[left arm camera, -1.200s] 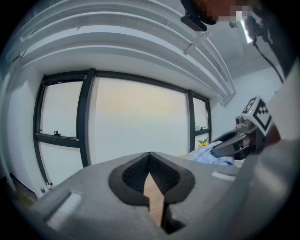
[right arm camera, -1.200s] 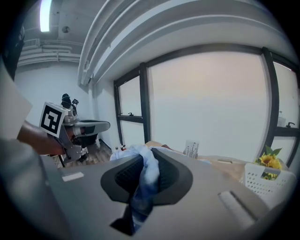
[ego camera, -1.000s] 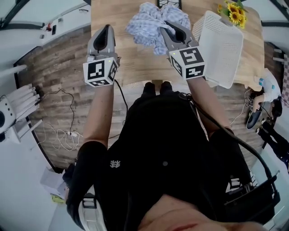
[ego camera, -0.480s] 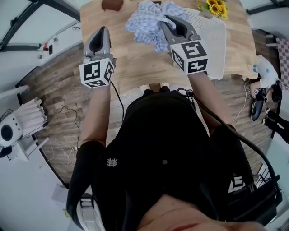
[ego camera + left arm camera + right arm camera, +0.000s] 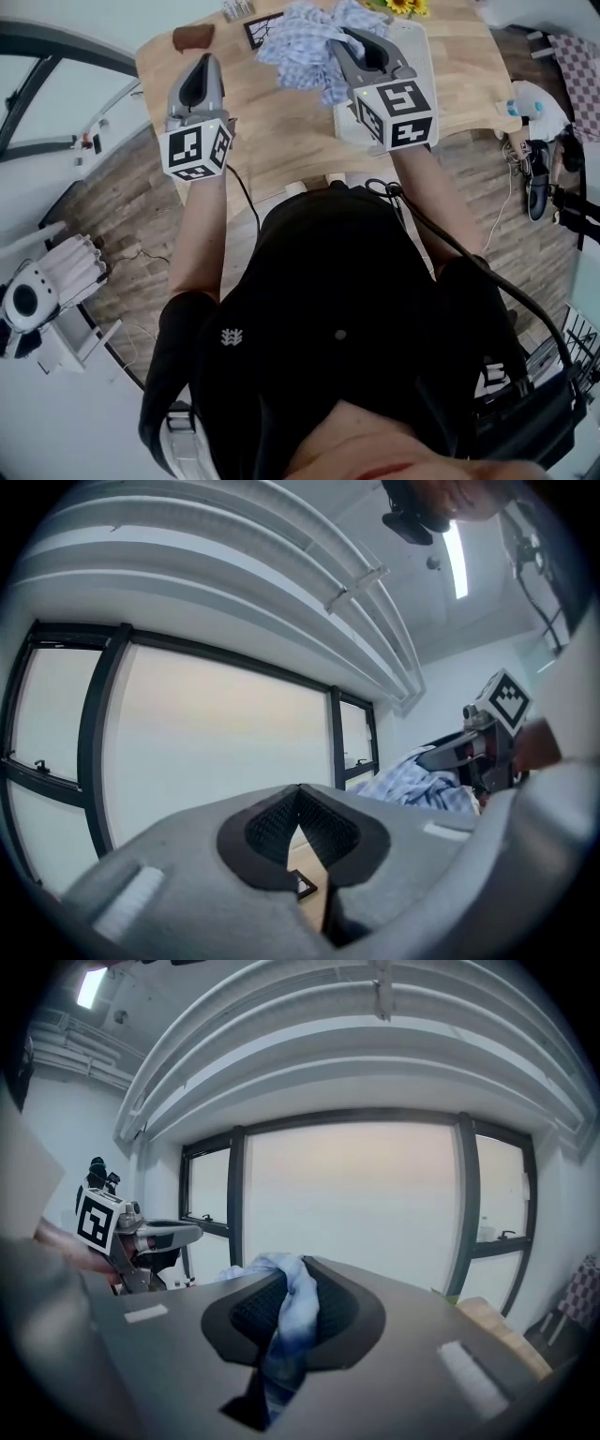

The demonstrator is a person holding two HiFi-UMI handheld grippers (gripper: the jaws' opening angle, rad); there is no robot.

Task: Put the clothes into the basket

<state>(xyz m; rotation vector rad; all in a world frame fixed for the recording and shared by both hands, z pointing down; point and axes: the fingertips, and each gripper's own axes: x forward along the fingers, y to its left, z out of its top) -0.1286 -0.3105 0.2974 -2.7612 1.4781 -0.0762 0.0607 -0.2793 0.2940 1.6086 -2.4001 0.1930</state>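
A blue-and-white checked garment [image 5: 305,47] hangs bunched above the wooden table [image 5: 272,131], and my right gripper [image 5: 349,37] is shut on it. In the right gripper view a fold of that cloth [image 5: 292,1312] is pinched between the dark pads. The white slatted basket [image 5: 422,52] lies on the table directly under and to the right of that gripper. My left gripper [image 5: 203,61] hovers over the table's left part with its jaws shut and nothing between them. From the left gripper view [image 5: 300,803] I see the garment [image 5: 422,785] off to the right.
At the table's far edge there are sunflowers [image 5: 403,7], a brown object [image 5: 192,36] and a small black-framed square [image 5: 261,28]. Wooden floor with cables lies to the left. Shoes [image 5: 539,178] sit on the floor to the right. Both gripper views point up at windows and ceiling.
The right gripper with the garment has come over the basket, which earlier lay to its right. The left gripper has kept its place beside it, still shut.
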